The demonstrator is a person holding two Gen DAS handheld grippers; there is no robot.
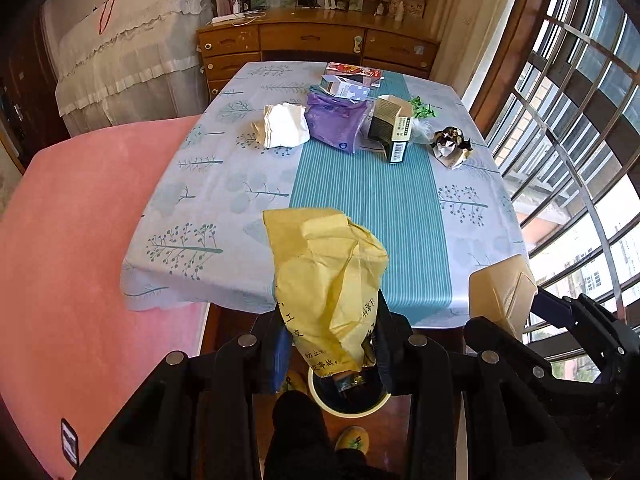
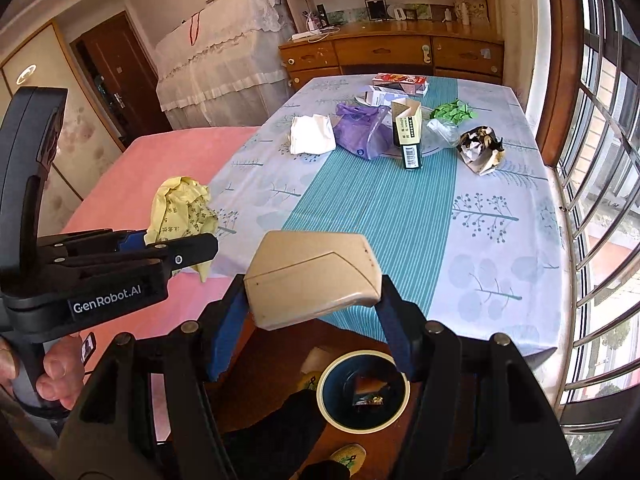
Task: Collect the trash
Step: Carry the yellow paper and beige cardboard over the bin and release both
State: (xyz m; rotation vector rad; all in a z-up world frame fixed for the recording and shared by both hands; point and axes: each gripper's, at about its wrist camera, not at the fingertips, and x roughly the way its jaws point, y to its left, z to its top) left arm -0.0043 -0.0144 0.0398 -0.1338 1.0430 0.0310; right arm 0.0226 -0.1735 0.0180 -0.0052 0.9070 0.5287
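below the near table edge, on the floor: one round bin (image 2: 362,390), cream rim, dark inside, a few scraps already in it. item, my left gripper (image 1: 328,344): fingers clenched on a crumpled yellow paper (image 1: 326,280), held above the bin, not yet dropped. item, my right gripper (image 2: 316,280): fingers clamped on a beige lid-like piece (image 2: 310,278), likely the bin's cover, though i cannot be sure. remaining on the table (image 1: 208,216): white crumpled tissue (image 1: 284,124), purple plastic bag (image 1: 336,120), open dark carton (image 1: 392,128), green scraps (image 1: 424,108), black-and-cream wrapper (image 1: 452,146), small boxes (image 1: 352,80) at the far end. judgement: early in the job, most pieces uncollected. left view alone shows the paper sitting over the bin mouth; right view alone shows the bin's contents plainly and the hand (image 2: 52,372) on the left handle.
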